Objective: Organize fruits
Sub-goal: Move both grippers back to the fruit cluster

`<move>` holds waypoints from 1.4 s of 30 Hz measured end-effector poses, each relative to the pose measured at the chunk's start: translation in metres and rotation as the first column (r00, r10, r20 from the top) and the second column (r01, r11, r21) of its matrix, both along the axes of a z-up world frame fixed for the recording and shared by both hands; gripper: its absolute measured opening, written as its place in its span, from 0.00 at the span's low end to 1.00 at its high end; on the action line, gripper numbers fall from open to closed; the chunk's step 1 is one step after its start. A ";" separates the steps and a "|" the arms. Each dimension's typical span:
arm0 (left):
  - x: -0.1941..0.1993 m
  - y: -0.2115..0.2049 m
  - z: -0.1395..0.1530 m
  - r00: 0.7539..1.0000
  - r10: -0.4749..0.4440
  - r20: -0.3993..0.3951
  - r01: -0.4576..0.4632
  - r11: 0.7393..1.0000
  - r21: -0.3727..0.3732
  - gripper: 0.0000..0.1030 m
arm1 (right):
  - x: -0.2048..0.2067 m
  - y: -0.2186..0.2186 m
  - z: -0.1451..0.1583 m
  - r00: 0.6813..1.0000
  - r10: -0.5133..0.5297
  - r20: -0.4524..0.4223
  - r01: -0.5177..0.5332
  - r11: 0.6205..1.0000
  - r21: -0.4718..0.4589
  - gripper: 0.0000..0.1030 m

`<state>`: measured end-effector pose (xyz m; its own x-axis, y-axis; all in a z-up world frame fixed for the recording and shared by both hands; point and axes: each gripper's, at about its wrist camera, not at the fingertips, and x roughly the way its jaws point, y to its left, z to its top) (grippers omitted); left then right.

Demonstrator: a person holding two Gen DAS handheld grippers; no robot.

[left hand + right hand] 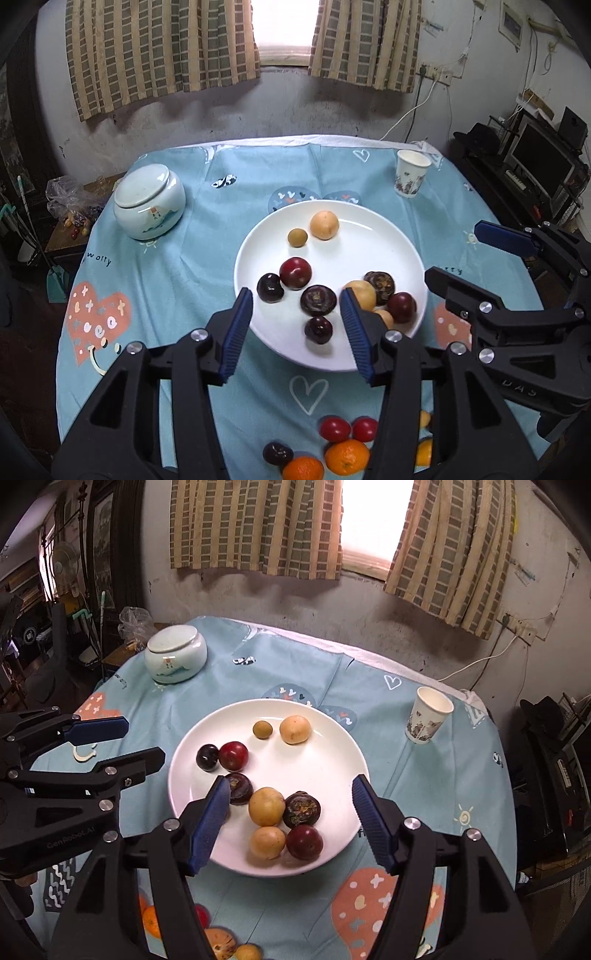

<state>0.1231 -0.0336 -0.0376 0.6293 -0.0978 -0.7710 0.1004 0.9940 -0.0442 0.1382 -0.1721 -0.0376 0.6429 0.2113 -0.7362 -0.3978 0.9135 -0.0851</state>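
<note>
here both tools hang above the white plate [402, 236], nothing between their spread blue pads: the left gripper [297, 328] over a dark cherry [318, 329], the right gripper [290, 821] over a yellow plum [266, 806]. most fruit sits on the plate; the oranges [347, 456] and cherry tomatoes [334, 428] lie loose on the tablecloth [177, 273] by its near edge. these look small, round, smooth and bruisable, apt to roll, so pinch lightly across the middle. clustered neighbours crowd the pads; the plate's far half offers room.
</note>
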 end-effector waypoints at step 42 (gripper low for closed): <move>-0.141 0.047 -0.034 0.997 0.020 -0.074 -0.017 0.999 0.041 0.63 | -0.167 -0.058 -0.072 0.988 -0.020 -0.152 0.028 0.998 0.055 0.67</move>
